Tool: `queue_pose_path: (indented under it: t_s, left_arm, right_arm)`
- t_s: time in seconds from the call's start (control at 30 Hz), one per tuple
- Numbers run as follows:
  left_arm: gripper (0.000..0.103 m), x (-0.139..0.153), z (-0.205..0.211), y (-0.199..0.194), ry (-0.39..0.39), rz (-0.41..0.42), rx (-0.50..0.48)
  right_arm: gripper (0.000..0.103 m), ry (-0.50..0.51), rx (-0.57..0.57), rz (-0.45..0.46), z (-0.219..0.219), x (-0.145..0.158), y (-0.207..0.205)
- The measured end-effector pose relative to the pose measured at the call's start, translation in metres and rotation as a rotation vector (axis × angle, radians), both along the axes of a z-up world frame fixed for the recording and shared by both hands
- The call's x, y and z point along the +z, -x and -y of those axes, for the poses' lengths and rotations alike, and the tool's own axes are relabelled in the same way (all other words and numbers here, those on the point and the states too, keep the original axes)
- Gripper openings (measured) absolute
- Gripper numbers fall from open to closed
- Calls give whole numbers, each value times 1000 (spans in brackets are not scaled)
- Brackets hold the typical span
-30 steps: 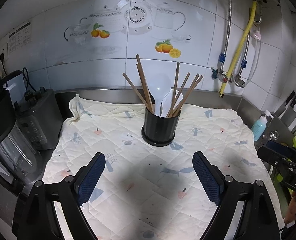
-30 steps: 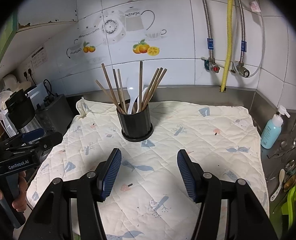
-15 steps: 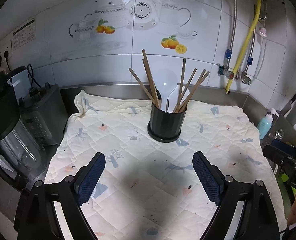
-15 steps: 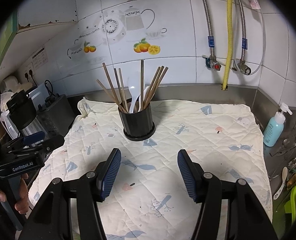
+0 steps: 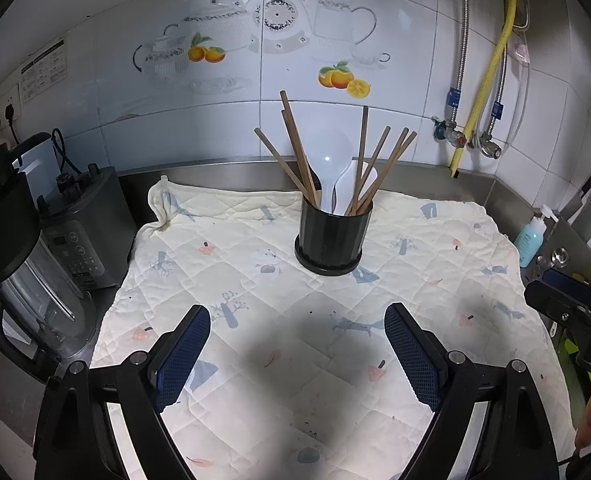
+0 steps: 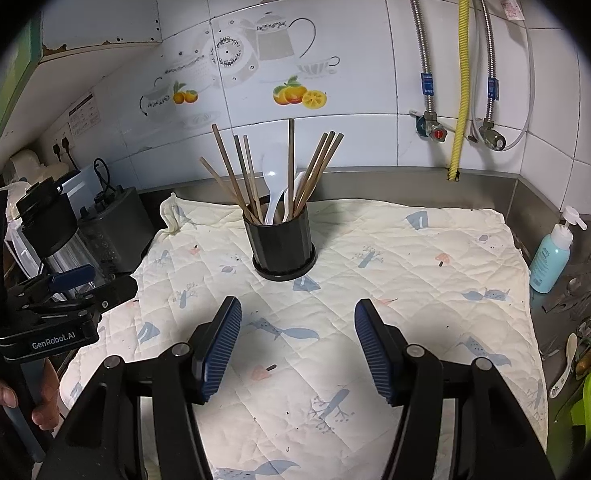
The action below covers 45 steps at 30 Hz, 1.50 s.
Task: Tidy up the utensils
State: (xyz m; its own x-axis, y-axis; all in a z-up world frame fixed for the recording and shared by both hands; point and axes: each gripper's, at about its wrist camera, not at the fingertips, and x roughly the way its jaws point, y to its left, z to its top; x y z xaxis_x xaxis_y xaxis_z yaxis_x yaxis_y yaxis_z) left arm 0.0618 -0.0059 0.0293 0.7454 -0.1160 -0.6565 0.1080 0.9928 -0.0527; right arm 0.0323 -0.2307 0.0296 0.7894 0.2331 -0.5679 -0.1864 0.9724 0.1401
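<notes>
Utensils point(image 5: 327, 168) in holder point(image 5: 331, 236); left gripper point(image 5: 297, 350), right gripper point(image 6: 297, 342) wide apart, empty.

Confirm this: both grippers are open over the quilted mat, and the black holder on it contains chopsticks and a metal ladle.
One detail is wrong. The black holder contains wooden chopsticks and white plastic spoons, not a metal ladle; the right wrist view shows it. The left gripper and right gripper are open over the quilted mat.

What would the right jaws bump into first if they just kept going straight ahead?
Probably the black utensil holder full of chopsticks, standing on the quilted cloth. The open right gripper points almost at it, nothing between, though depth is hard to judge.
</notes>
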Motion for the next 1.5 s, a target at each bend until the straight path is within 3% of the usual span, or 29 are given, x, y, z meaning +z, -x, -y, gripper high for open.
queue_pose_path:
  t_s: [1.5]
  left_arm:
    - [96,5,-2,4,-22,10,2]
  right_arm:
    - [65,2,5,-3,-6,-1,0]
